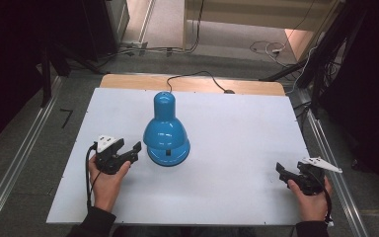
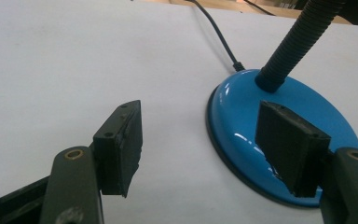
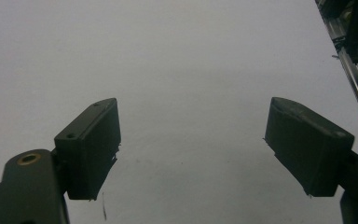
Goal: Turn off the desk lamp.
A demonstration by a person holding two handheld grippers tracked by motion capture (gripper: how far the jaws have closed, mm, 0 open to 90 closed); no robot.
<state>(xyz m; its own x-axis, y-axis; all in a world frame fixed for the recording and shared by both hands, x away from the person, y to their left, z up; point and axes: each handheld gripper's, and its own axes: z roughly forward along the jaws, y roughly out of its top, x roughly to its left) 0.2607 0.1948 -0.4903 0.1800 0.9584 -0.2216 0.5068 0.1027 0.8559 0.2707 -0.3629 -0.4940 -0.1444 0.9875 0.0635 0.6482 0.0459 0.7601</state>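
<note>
1. First, on the left, the left gripper [image 1: 128,150] sits low on the white worktop [image 1: 237,143]. Its fingers [image 2: 121,144] are wide apart and hold nothing. They point at the lamp, maybe to grab it soon.
2. Next, in the middle, the blue lamp [image 1: 167,129] stands on its round base [image 2: 242,121]. Its shade bends down over the base, and its black cord [image 1: 197,76] runs off the far edge.
3. Last, on the right, the right gripper [image 1: 288,174] rests near the worktop's edge, well apart from the lamp. Its fingers [image 3: 91,147] are wide apart too, and empty. It looks like it is waiting.
</note>
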